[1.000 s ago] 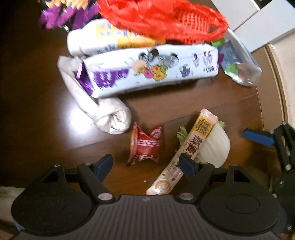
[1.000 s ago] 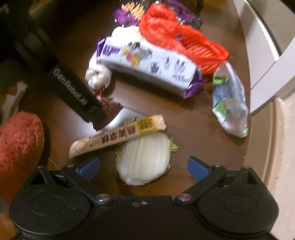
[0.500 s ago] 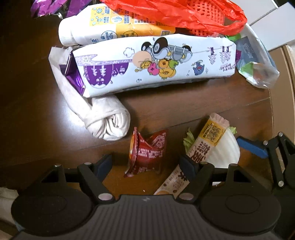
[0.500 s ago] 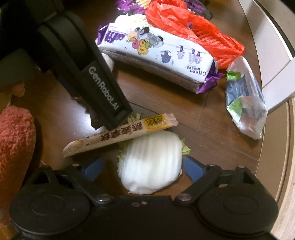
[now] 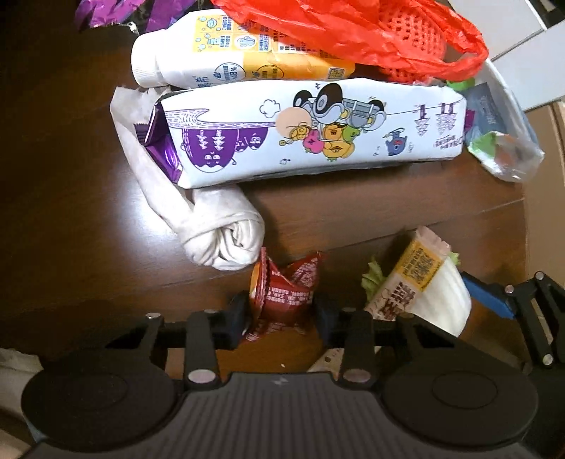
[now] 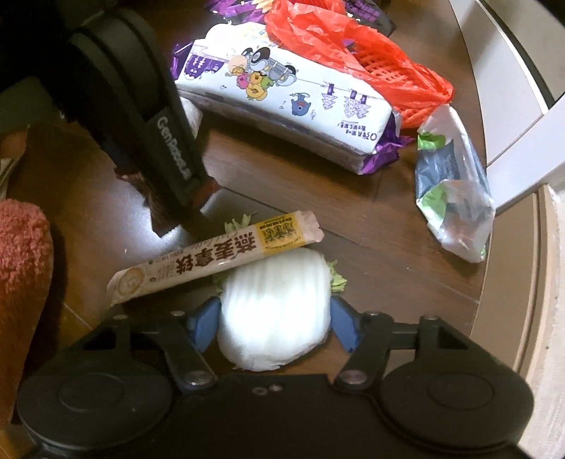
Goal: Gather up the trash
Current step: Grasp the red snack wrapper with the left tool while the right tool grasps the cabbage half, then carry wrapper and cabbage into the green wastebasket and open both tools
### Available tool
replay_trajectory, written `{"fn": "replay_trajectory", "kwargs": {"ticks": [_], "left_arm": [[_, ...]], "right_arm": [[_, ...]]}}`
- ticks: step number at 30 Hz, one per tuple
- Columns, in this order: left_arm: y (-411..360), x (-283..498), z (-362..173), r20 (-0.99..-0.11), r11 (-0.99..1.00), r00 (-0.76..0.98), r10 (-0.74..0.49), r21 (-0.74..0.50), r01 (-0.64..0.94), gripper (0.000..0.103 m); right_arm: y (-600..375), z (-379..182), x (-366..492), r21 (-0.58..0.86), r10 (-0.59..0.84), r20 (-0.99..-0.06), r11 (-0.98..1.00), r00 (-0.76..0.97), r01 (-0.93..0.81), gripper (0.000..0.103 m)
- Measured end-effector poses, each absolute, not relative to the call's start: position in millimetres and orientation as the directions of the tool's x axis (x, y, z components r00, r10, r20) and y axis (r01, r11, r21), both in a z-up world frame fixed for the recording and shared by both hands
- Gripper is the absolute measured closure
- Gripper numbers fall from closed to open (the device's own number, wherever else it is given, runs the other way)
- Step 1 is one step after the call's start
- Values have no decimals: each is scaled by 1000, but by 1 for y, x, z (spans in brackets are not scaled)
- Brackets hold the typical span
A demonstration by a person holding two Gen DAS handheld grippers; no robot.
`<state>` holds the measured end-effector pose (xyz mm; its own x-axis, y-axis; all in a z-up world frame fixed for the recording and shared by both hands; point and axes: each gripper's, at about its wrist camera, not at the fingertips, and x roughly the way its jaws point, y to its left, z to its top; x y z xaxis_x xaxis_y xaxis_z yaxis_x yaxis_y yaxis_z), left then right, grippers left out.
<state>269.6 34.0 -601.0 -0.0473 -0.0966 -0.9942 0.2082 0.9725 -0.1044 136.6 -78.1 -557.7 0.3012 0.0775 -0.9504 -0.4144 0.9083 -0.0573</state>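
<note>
A crumpled red snack wrapper (image 5: 284,294) lies on the dark wooden table (image 5: 370,212). My left gripper (image 5: 282,312) is shut on it, a finger at each side. A white cabbage piece (image 6: 275,310) with green edges lies near the table's right edge, a long beige snack-bar wrapper (image 6: 215,257) resting across it. My right gripper (image 6: 275,326) has closed on the cabbage, blue pads touching both its sides. The cabbage (image 5: 448,300) and bar wrapper (image 5: 409,275) also show in the left wrist view.
Behind lie a white and purple cartoon package (image 5: 310,130), a white and yellow bottle (image 5: 233,53), a red plastic bag (image 5: 353,31), a rolled white cloth (image 5: 219,229) and a clear plastic bag (image 6: 455,197). The table's curved edge (image 6: 540,264) is at right.
Both grippers moved forward and closed. The left one went from open around the red wrapper to shut on it; the right one closed from wide open onto the cabbage.
</note>
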Motion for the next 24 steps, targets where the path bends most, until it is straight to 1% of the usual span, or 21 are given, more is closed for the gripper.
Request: {"fn": "replay_trajectory", "kwargs": {"ticks": [7, 12, 20, 24], "left_arm": [[39, 266, -591, -992, 974, -31, -120, -123, 188, 67], [50, 273, -574, -988, 974, -8, -157, -156, 165, 67], [55, 286, -525, -969, 961, 52, -243, -233, 147, 67], [56, 287, -492, -965, 958, 110, -236, -213, 190, 67]], "right_arm": [[-93, -543, 135, -69, 55, -949, 925, 312, -374, 42], [-112, -524, 134, -85, 24, -940, 950, 340, -301, 43], [-122, -467, 139, -36, 73, -897, 971, 436, -237, 43], [-125, -429, 144, -13, 102, -859, 975, 502, -220, 43]]}}
